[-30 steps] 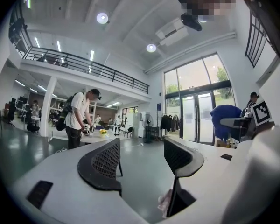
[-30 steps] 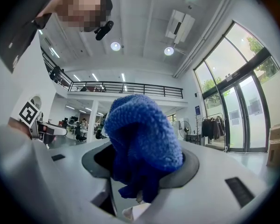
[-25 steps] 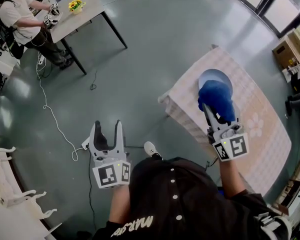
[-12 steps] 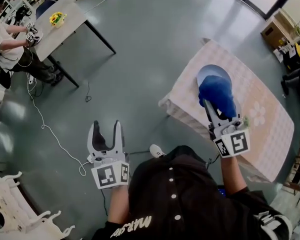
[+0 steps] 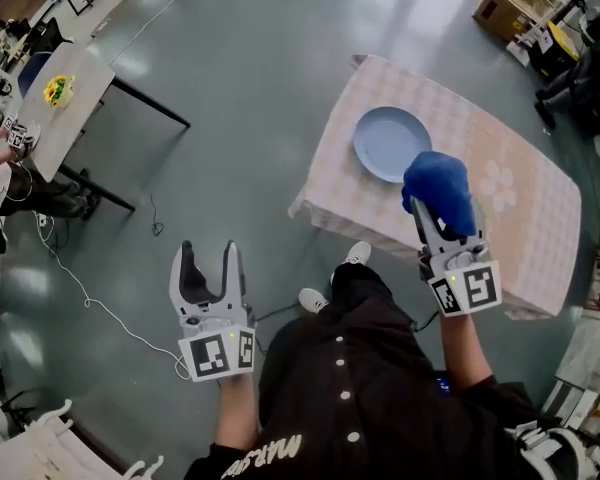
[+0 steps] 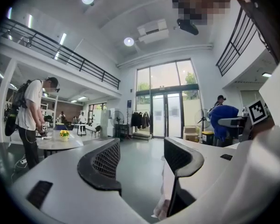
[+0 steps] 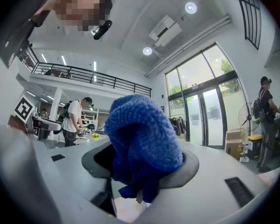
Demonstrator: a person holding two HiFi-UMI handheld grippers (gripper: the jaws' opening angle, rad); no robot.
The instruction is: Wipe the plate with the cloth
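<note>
Grey floor, checked tabletop carrying plate. Your right gripper pinches cloth just beside plate; left gripper spread, empty. Approach step; next, lower cloth onto plate.

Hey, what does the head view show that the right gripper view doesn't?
Only the head view: the light blue plate lying on the checked tablecloth, and the left gripper, jaws apart and empty, over the floor. Only the right gripper view: the tall glass doors, the balcony railing and the ceiling lights. Both: the blue cloth clamped in the right gripper's jaws, and the distant table with yellow flowers.
</note>
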